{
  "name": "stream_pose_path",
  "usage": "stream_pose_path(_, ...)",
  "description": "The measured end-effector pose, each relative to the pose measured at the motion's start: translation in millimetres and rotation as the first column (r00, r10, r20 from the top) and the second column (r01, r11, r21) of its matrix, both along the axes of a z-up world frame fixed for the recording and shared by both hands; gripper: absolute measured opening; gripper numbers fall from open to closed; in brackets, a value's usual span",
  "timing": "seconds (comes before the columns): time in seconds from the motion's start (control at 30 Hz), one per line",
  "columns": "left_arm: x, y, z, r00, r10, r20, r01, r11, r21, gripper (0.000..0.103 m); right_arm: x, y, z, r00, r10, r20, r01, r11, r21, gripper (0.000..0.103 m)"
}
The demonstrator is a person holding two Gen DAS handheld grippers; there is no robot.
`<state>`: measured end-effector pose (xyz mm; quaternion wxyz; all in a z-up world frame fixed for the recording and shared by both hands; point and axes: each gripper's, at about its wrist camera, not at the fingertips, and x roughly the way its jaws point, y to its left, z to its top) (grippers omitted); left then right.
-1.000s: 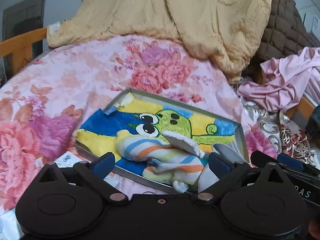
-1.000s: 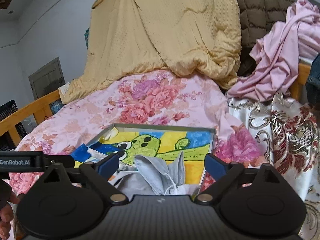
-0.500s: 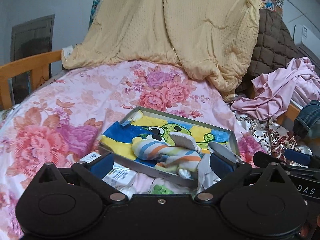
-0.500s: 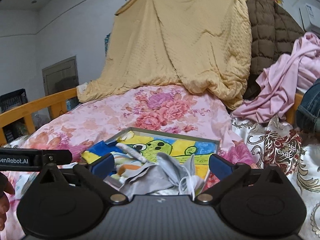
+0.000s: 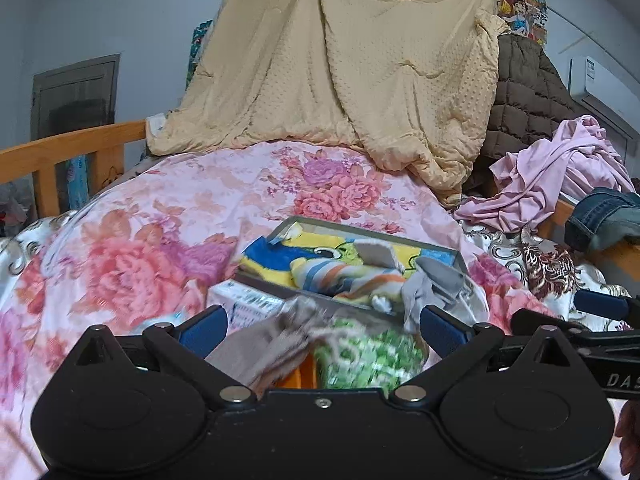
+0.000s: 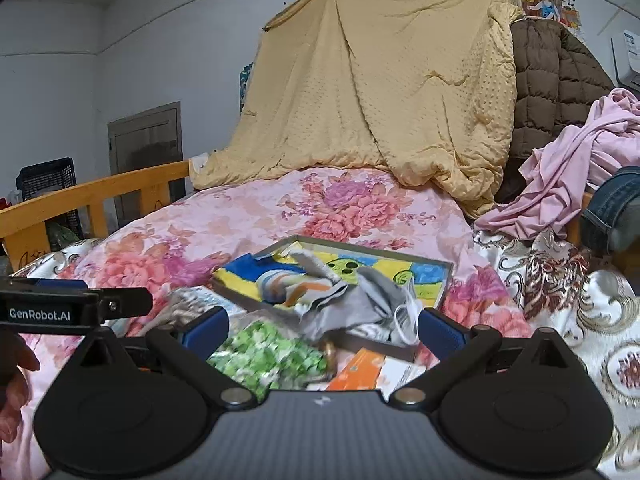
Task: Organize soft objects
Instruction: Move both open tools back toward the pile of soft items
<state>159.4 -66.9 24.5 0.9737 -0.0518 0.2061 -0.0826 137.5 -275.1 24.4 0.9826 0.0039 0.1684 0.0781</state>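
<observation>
Both our left tongs and right tongs were spread wide and held nothing, and we thought the striped sock in the tray was soft, light and floppy, best pinched at its thick middle.

The left claw is matte black plastic: two rounded lobes, triangular cut-outs above them, silver pivot rivets and one small centre screw. Its fingers wear blue ribbed pads. The right claw looks alike, though its body has a grey woven texture (carbon-like) with a tiny white logo. White "GenRobot.AI" lettering marks the left claw's side, and bare skin of the left hand shows beneath it.
</observation>
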Motion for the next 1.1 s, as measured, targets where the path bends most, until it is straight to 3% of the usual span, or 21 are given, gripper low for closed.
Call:
stream_pose_path(0.37,-52.2,25.5,-13.4,1.000,0.025,-0.015,-0.025,1.000,-0.006,0.102,-38.4,9.6,0.4,0.999,-0.037,-0.005,0.037,0.999,0.020,0.103)
stream_pose_path(0.57,-74.6,33.3,-15.7,0.999,0.038,-0.028,-0.038,0.999,-0.004,0.102,-56.2,10.7,-2.7,0.996,-0.051,-0.074,0.054,0.997,0.048,0.103)
stream_pose_path(0.87,-85.8,41.4,-38.3,0.983,0.002,-0.185,-0.006,1.000,-0.021,0.102,-73.5,12.2,-7.4,0.981,-0.095,-0.168,0.104,0.994,0.046,0.103)
stream_pose_path(1.1,-83.4,40.5,-47.9,0.977,-0.009,-0.213,0.009,1.000,0.001,0.102,-68.5,9.1,-16.3,0.959,-0.096,-0.265,0.119,0.990,0.071,0.103)
